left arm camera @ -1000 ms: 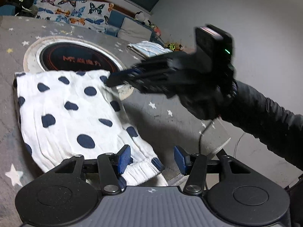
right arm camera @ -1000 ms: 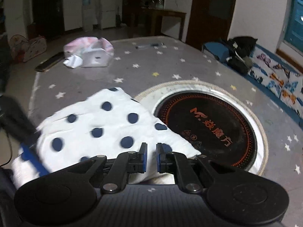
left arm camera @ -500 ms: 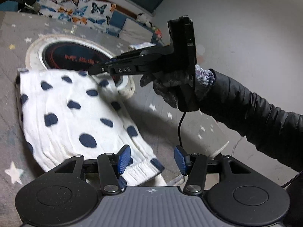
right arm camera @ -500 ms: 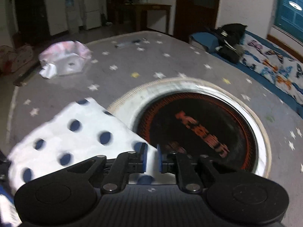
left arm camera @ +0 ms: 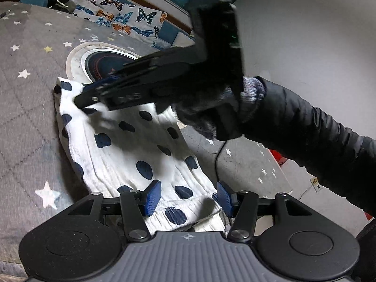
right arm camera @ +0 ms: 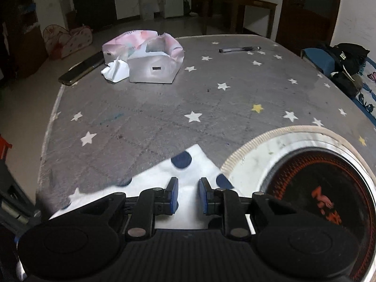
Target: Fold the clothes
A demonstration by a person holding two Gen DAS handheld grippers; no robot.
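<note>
A white garment with navy dots (left arm camera: 131, 145) lies folded on the grey star-patterned table (left arm camera: 25, 108). My left gripper (left arm camera: 188, 197) is open, its blue pads astride the garment's near cuffed end. My right gripper (right arm camera: 187, 195) is part open over the garment's far corner (right arm camera: 188, 164) and holds nothing. In the left wrist view the right gripper (left arm camera: 94, 94) reaches over the garment's far end, blurred by motion.
A round black induction hob (right arm camera: 324, 192) with a white rim is set in the table beside the garment. A pink-white tissue pack (right arm camera: 145, 56), a phone (right arm camera: 80, 70) and a pen (right arm camera: 239, 49) lie at the far side. A butterfly-print sofa (left arm camera: 117, 16) stands behind.
My right gripper moved across the garment toward its far corner and its jaws parted from shut. The left gripper stayed open at the near cuff.
</note>
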